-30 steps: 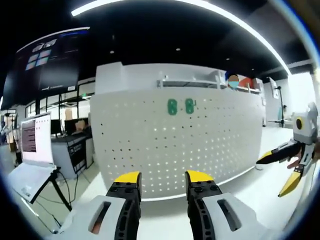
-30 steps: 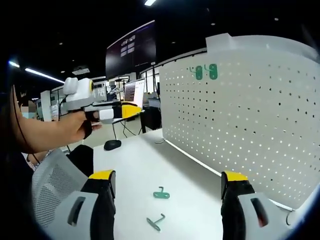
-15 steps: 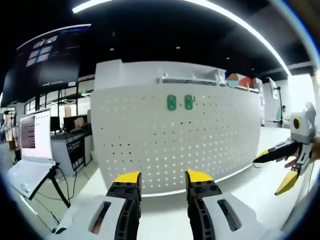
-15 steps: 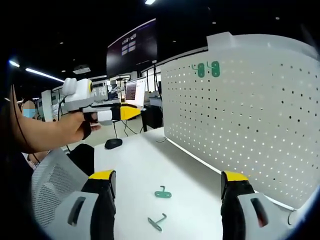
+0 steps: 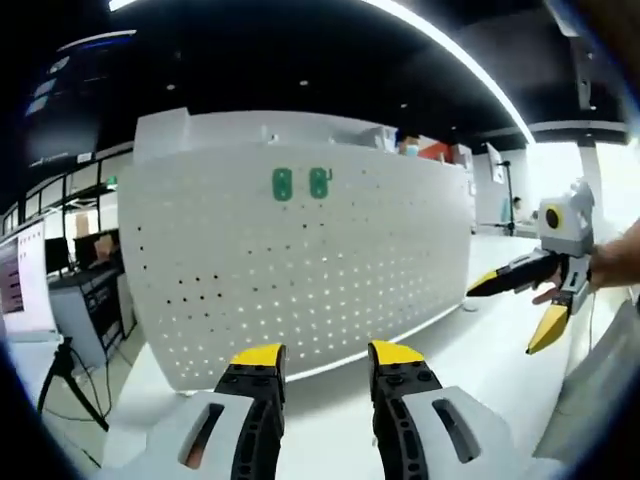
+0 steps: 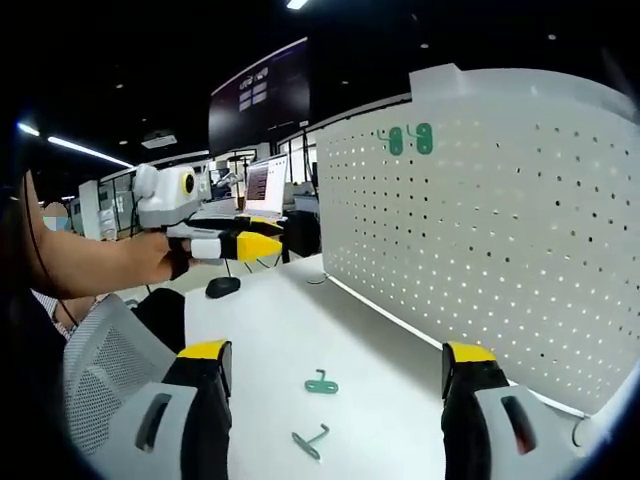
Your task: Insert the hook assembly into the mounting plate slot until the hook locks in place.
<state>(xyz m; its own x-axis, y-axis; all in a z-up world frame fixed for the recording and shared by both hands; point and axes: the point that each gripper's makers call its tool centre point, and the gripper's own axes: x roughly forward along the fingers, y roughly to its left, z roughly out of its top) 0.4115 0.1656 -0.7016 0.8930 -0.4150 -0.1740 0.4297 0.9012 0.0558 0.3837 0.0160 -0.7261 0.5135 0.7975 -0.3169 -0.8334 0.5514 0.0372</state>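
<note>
A white pegboard (image 5: 300,270) stands upright on the white table (image 5: 480,370), with two green hooks (image 5: 300,184) mounted side by side near its top. My left gripper (image 5: 327,355) points at the board from a short way off, open, with nothing between its yellow-tipped jaws. My right gripper (image 5: 520,305) comes in from the right, held by a hand, its jaws apart. In the right gripper view my right gripper (image 6: 336,352) is wide open above the table (image 6: 270,330), where two loose green hooks (image 6: 321,383) (image 6: 310,439) lie. The pegboard (image 6: 500,240) runs along the right, and the left gripper (image 6: 235,245) hovers beyond.
A black mouse (image 6: 222,286) lies at the table's far end. A grey mesh chair (image 6: 100,360) stands at the left, next to the person's arm (image 6: 90,265). A laptop (image 6: 265,185) and desks sit behind the board. A cable (image 6: 580,430) leaves the board's near foot.
The left gripper has swung to the right, so the board sits further left in its view and the laptop has left it. Seen from the right gripper, it has turned and dropped slightly.
</note>
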